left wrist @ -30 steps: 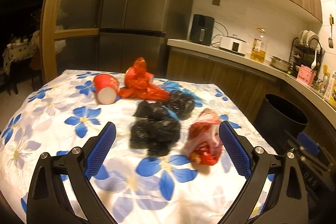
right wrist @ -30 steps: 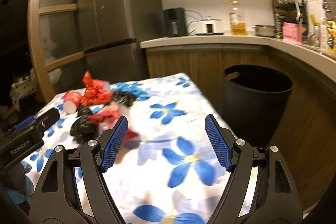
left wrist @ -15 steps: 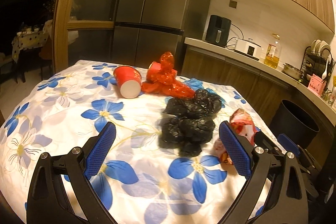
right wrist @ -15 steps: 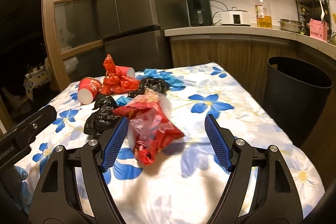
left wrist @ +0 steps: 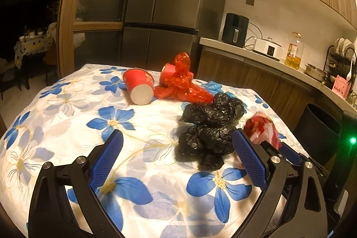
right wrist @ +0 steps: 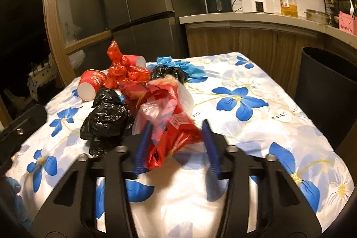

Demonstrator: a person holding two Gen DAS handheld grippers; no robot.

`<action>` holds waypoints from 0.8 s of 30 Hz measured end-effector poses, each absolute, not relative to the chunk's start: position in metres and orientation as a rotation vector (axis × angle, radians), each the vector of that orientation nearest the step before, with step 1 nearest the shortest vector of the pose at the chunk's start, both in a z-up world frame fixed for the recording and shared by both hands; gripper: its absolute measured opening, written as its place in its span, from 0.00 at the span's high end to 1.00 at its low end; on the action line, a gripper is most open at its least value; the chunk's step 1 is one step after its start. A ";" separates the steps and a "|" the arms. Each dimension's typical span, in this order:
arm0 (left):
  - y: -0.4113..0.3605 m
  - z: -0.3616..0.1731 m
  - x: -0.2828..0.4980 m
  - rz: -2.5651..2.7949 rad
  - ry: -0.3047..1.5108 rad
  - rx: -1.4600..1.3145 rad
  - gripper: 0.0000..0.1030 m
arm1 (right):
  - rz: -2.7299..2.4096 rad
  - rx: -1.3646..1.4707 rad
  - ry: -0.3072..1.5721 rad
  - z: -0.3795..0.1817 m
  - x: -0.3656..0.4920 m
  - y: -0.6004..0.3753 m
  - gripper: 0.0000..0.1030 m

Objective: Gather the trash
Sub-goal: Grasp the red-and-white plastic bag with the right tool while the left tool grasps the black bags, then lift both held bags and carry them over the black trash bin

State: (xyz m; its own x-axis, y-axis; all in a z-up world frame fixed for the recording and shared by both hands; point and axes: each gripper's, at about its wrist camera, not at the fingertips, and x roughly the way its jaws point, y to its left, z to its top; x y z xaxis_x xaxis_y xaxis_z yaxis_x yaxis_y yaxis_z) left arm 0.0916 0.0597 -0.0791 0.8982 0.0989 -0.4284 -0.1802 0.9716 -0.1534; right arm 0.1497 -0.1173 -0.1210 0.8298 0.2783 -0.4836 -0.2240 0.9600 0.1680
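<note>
The bench (right wrist: 263, 126), under a white cloth with blue flowers, carries the whole heap of rubbish. A black bin (right wrist: 330, 90) stands off its far right edge, well to the right of the right gripper's (right wrist: 176, 144) jaws.

Largest of the rubbish are the crumpled black bags (left wrist: 207, 131), lying just ahead of the left gripper's (left wrist: 178, 162) jaws, toward their right side. They look limp and almost weightless; a pinch anywhere on a bunched fold should hold, though thin film may slide out of a shallow bite.

Next is the red and clear wrapper (right wrist: 167, 113), which lies between the right jaws. It too looks light, crinkly and slippery, and will likely crush flat rather than resist, so the thick gathered red end nearest the jaws is the best place to grip. The right jaws are closing on that end; the pads stand hard against its sides, but blur hides whether they press it yet.

Beyond both grippers lie a knotted red bag (left wrist: 183, 86), soft like the others, a blue glove (right wrist: 187, 67), and two red paper cups, the nearer one (left wrist: 139, 88) on its side. The cups are stiffer but would dent; the rim is the place to take one.

The left jaws stand wide apart, holding and touching nothing.
</note>
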 end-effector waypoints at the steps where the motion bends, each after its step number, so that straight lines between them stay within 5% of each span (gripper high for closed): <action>1: 0.057 -0.080 0.095 0.140 0.436 -0.188 0.08 | 0.273 0.109 0.533 -0.122 0.150 -0.117 0.75; 4: 0.051 -0.082 0.106 0.125 0.459 -0.174 0.09 | 0.291 0.126 0.534 -0.122 0.150 -0.123 0.89; 14: 0.023 -0.093 0.155 0.111 0.534 -0.141 0.09 | 0.240 0.131 0.452 -0.101 0.125 -0.154 0.90; 22: 0.015 -0.114 0.171 0.103 0.657 -0.135 0.51 | 0.210 0.150 0.450 -0.099 0.119 -0.172 0.90; 24: 0.015 -0.116 0.169 0.105 0.664 -0.136 0.56 | 0.211 0.146 0.447 -0.099 0.117 -0.171 0.90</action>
